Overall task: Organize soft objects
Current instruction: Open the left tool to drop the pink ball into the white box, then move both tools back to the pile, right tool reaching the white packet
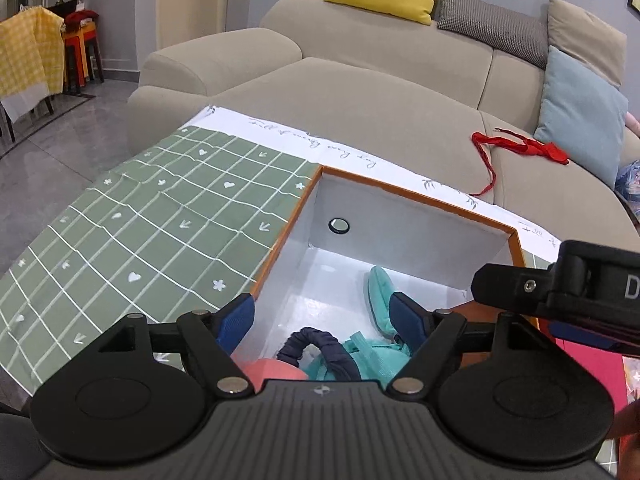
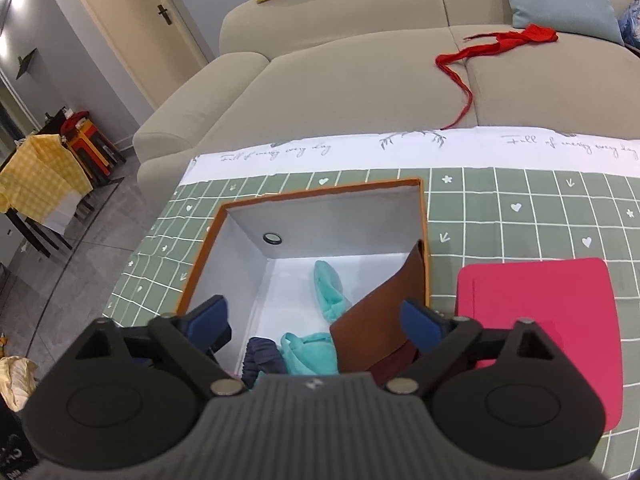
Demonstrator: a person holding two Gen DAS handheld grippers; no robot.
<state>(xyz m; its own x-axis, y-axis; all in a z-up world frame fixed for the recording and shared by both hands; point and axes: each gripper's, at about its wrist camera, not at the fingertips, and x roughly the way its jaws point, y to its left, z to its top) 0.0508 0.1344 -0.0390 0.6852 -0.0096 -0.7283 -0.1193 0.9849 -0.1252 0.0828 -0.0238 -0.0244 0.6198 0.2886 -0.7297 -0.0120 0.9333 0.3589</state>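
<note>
An orange-rimmed box (image 1: pixel 420 196) with a white inside stands on the green checked tablecloth; it also shows in the right wrist view (image 2: pixel 320 194). Inside lie a teal soft cloth (image 1: pixel 380 296) (image 2: pixel 330 292), a dark navy scrunchie (image 1: pixel 320 346) (image 2: pixel 262 356), a pink soft item (image 1: pixel 268 370) and a brown leather-like piece (image 2: pixel 376 324) leaning on the right wall. My left gripper (image 1: pixel 324 318) is open over the box's near end, empty. My right gripper (image 2: pixel 314 320) is open above the box, empty; its body shows at the right of the left wrist view (image 1: pixel 560 284).
A red mat (image 2: pixel 544 320) lies on the tablecloth (image 2: pixel 520 208) right of the box. A beige sofa (image 1: pixel 360 92) stands behind the table with a red ribbon (image 2: pixel 480 52) and cushions on it. Stools and a yellow-draped chair (image 1: pixel 28 56) stand far left.
</note>
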